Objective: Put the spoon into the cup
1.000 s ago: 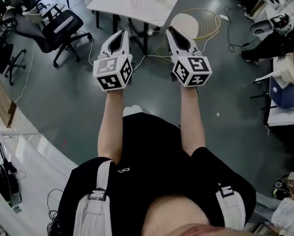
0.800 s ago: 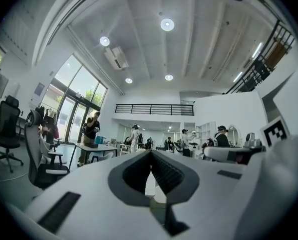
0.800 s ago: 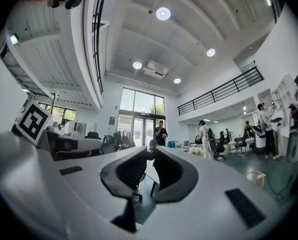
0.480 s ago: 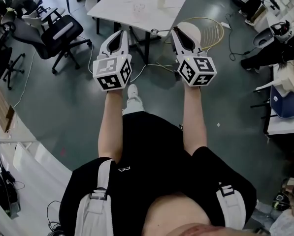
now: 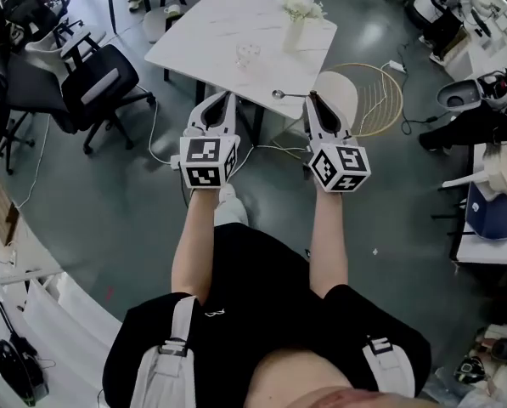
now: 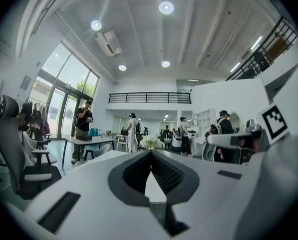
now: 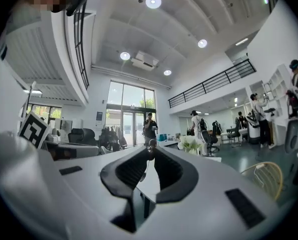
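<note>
Facing the near edge of the white bench [image 5: 200, 34], we hold both tongs side by side, pointed at it. The left tongs [image 5: 222, 100] are pressed together on nothing, and so are the right tongs [image 5: 313, 100]. The spoon [image 5: 289, 94] lies close to the near right corner, its long axis along the near edge, bowl to the left and handle to the right, the handle end just ahead of the right tongs. We judge that hand the nearer one; its tongs would need to spread and close across the handle. The glass cup [image 5: 247, 55] stands upright toward the middle of the bench, beyond the spoon and to its left.
</note>
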`<state>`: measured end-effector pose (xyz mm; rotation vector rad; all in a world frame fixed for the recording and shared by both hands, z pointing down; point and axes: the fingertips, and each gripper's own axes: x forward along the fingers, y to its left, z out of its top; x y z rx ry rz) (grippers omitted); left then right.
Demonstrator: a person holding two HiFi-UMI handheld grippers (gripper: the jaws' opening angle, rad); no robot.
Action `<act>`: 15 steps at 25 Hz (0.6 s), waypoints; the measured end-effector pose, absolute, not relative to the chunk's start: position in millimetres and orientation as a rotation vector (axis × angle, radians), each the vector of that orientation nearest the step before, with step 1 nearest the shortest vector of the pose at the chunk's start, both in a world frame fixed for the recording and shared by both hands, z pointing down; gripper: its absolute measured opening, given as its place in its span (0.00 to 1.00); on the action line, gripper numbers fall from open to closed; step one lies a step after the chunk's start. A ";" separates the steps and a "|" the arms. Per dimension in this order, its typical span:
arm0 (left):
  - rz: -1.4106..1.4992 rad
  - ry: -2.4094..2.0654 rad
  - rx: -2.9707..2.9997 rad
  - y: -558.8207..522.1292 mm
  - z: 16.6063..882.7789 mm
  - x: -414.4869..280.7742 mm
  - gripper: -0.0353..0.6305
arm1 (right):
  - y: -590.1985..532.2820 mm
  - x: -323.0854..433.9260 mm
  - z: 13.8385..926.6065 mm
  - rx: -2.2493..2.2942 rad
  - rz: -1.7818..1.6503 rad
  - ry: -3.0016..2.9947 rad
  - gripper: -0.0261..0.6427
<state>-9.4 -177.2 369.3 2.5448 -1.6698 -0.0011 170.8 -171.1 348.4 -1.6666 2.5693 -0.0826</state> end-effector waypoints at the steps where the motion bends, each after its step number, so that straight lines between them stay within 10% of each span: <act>1: 0.015 -1.663 2.534 -198.2 378.3 -14.2 0.08 | -192.3 164.9 356.1 -1.665 -0.102 2.568 0.11; 15: 0.056 -1.414 2.344 -384.0 472.0 -27.9 0.08 | -380.2 115.9 413.4 -1.748 -0.287 2.703 0.12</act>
